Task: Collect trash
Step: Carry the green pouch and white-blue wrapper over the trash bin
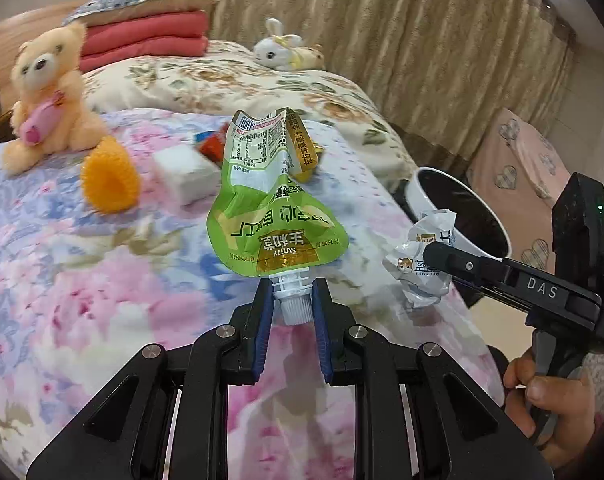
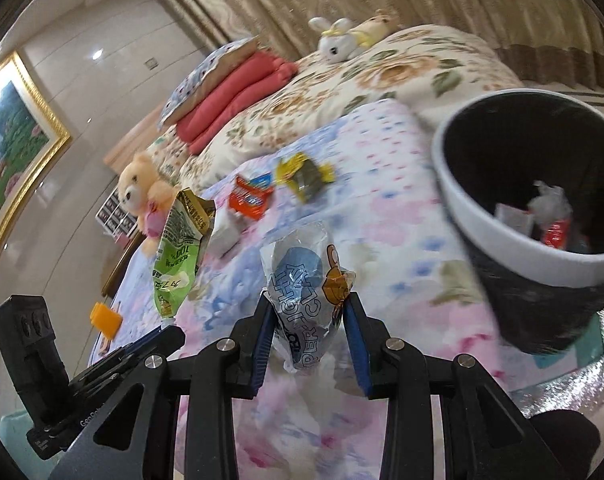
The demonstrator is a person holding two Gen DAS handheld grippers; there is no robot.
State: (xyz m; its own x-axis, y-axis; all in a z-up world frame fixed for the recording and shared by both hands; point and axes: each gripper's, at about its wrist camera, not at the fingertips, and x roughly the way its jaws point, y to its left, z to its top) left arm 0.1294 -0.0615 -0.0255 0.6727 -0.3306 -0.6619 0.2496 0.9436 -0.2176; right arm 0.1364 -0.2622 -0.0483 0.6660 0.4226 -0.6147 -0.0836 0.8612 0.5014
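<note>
Trash bin (image 2: 502, 240) beside bed edge | left gripper (image 1: 292, 312) clamps pouch (image 1: 274, 216) | right gripper (image 2: 308, 332) clamps wrapper (image 2: 302, 292)

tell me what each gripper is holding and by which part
Left gripper: the green drink pouch, pinched at its white screw cap. Right gripper: a crumpled clay wrapper, clamped across its lower middle.

A crumpled green spout pouch (image 1: 274, 204) stands upright, gripped by its white cap. A crinkled white clay wrapper (image 2: 306, 300) is also held. A trash bin (image 2: 482, 236) stands right, holding scraps.
</note>
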